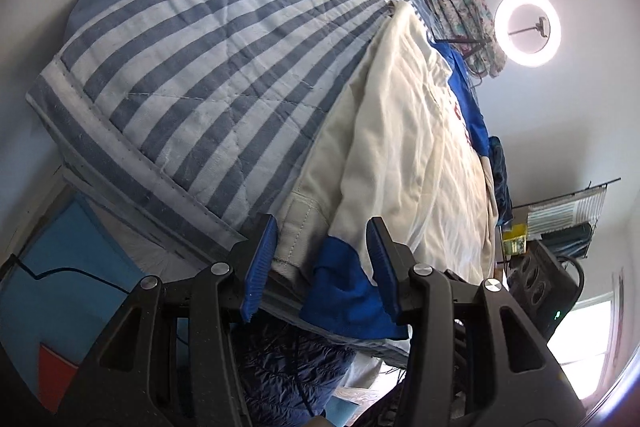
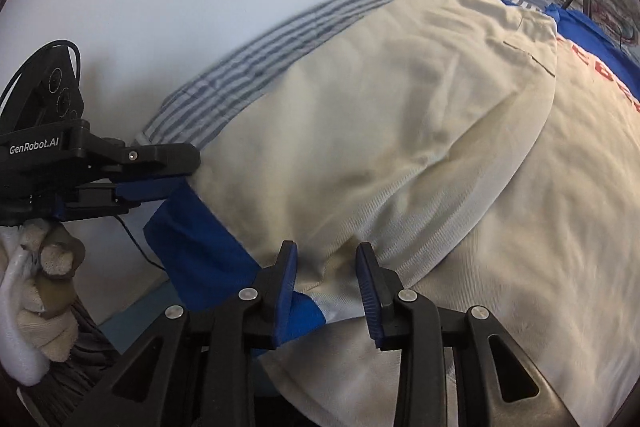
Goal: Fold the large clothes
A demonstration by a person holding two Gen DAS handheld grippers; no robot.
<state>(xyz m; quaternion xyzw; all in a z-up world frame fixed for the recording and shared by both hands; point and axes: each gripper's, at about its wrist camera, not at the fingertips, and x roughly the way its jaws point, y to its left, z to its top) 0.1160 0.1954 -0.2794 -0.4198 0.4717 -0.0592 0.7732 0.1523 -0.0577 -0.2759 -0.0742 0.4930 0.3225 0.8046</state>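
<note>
A large cream garment (image 1: 392, 131) with blue trim and red lettering lies on a blue-and-white striped quilt (image 1: 192, 67) on the bed. It also fills the right wrist view (image 2: 400, 131). My left gripper (image 1: 322, 263) is open, its jaws on either side of a blue cuff (image 1: 344, 291) at the bed's edge. In the right wrist view the left gripper (image 2: 176, 179) sits at the garment's blue-trimmed corner. My right gripper (image 2: 326, 287) is open, with cream fabric and a blue cuff (image 2: 200, 247) between its jaws.
A lit ring light (image 1: 528, 29) stands beyond the bed, beside a floral bundle (image 1: 460, 3). A dark quilted item (image 1: 288, 359) hangs below the bed edge. A rack (image 1: 568, 215) and black device (image 1: 540, 279) stand at the right. White wall lies behind.
</note>
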